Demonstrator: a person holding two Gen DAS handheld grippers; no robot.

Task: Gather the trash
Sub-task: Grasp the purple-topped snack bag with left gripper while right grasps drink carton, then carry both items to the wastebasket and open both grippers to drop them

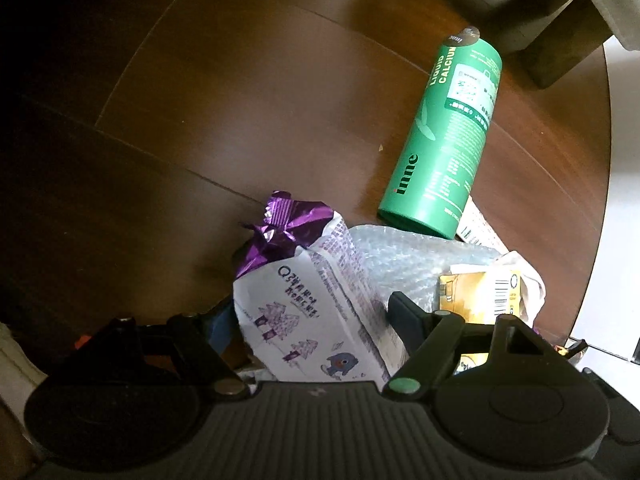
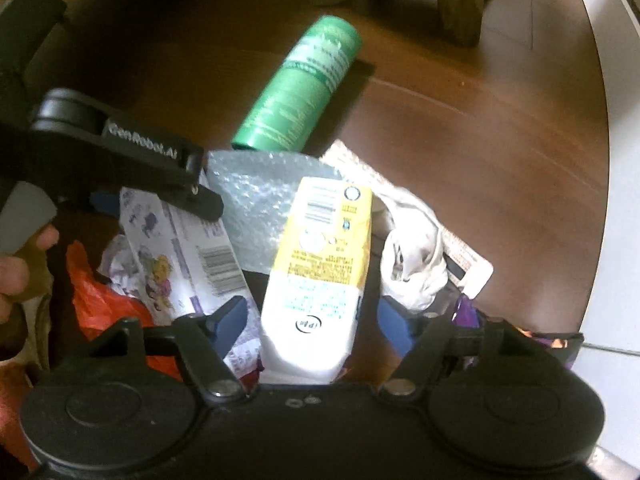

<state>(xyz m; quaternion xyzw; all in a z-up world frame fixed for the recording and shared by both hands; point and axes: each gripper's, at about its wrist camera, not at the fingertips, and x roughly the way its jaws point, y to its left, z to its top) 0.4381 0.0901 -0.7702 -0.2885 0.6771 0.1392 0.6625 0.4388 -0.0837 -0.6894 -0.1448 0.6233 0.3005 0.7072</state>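
Observation:
A pile of trash lies on the brown wooden floor. My left gripper point(image 1: 312, 320) stands open around a white and purple snack bag point(image 1: 304, 312), touching or nearly touching it. My right gripper point(image 2: 312, 320) stands open around a yellow and white drink carton point(image 2: 320, 272); the carton lies between the blue pads with gaps on both sides. The left gripper point(image 2: 132, 168) also shows in the right wrist view, above the snack bag point(image 2: 188, 252). A green tube point(image 1: 444, 132) lies beyond the pile, also in the right wrist view point(image 2: 300, 92).
Bubble wrap point(image 1: 400, 264) lies under the pile. A crumpled white tissue point(image 2: 416, 264), an orange bag point(image 2: 96, 300) and a paper strip point(image 2: 468, 256) lie around the carton. Wooden furniture legs point(image 1: 560, 40) stand beyond the tube. A white surface point(image 1: 624, 200) borders the floor on the right.

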